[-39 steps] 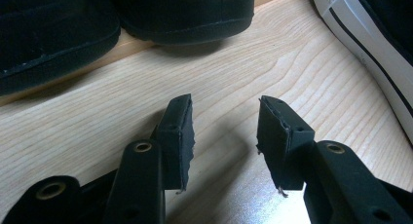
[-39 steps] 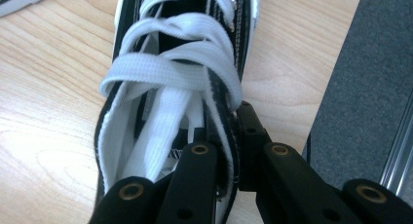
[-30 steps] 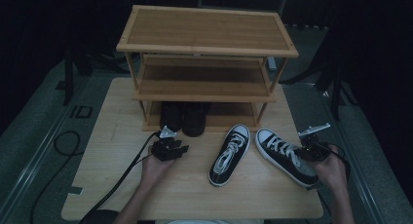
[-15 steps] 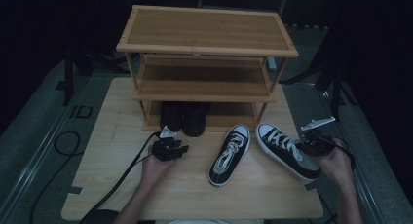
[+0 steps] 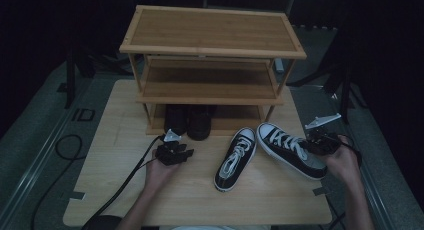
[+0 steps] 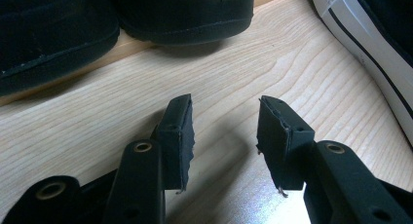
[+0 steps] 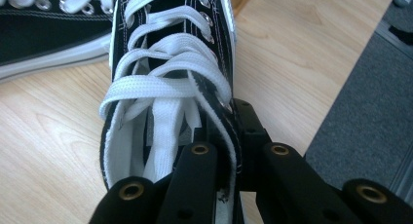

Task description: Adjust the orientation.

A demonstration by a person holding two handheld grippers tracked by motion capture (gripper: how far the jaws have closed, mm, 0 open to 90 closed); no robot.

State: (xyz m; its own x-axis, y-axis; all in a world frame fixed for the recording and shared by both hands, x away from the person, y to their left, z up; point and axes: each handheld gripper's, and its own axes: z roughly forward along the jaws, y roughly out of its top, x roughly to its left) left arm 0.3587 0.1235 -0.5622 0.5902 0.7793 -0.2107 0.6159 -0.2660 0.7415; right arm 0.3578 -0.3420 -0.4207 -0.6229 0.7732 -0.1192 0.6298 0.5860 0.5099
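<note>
My right gripper [image 5: 320, 144] is shut on the side wall of a black low-top sneaker with white laces [image 5: 289, 149], near its heel, and holds it just off the right side of the table. In the right gripper view the jaws [image 7: 228, 136] pinch the sneaker's collar [image 7: 165, 87]. Its twin sneaker [image 5: 235, 157] lies flat on the table beside it. My left gripper [image 5: 175, 153] rests on the table in front of the rack, open, with nothing between its pads [image 6: 180, 131].
A three-tier wooden shoe rack [image 5: 210, 65] stands at the back of the light wooden table [image 5: 115, 190]. A pair of black shoes [image 5: 188, 121] sits on its bottom shelf, close ahead of my left gripper [image 6: 225, 131]. Grey floor lies past the table's right edge.
My right gripper has raised the held sneaker and carried it slightly left toward the rack. The left gripper and the other sneaker have stayed put.
</note>
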